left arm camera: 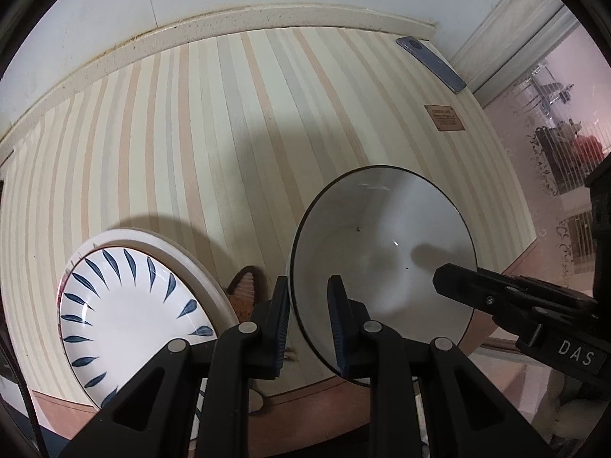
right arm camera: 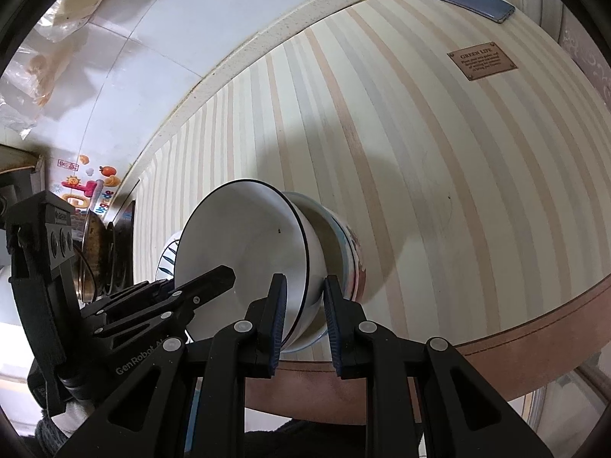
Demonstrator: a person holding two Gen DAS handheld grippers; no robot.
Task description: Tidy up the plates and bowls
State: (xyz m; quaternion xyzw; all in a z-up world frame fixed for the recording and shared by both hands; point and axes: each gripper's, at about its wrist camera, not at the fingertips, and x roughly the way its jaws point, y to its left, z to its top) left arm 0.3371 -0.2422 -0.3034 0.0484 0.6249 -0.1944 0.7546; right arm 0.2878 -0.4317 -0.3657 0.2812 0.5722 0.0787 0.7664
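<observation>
**Two grippers on one bowl rim, lowering it into the stack**

With the left wrist camera looking almost straight down, I see the left gripper (left arm camera: pixel 308 318) closed tight on the near rim of the black-rimmed white bowl (left arm camera: pixel 382 252), one pad outside the wall and one inside. The bowl sits near the front edge of the striped table (left arm camera: pixel 229 114). To its left lies a leaf-patterned plate (left arm camera: pixel 126 305) resting on a larger cream plate (left arm camera: pixel 198 263), and a small brown dish (left arm camera: pixel 244 286) peeks out between plate and bowl. The right gripper (left arm camera: pixel 458 278) reaches in over the opposite rim; from here I cannot tell how its jaws stand. A phone (left arm camera: pixel 431 63) lies well apart at the far edge.

In the right wrist camera, the right gripper (right arm camera: pixel 303 305) is nearly closed on the same bowl (right arm camera: pixel 248 244), pads either side of its thin wall. From this side I can see the bowl nests, tilted, inside a patterned bowl (right arm camera: pixel 349 252) below it, which stands on the table (right arm camera: pixel 420 152). The left gripper (right arm camera: pixel 214 278) shows at the far rim, and the leaf-patterned plate (right arm camera: pixel 168 257) is just behind.

My judgement: the step in hand is seating the white bowl in the one beneath. To do it well I would level the two hands so the rim comes flat, make sure the bowl settles centred rather than cocked, and only then ease both grips off, one at a time, drawing the inner pads straight up so they do not drag the wall.
</observation>
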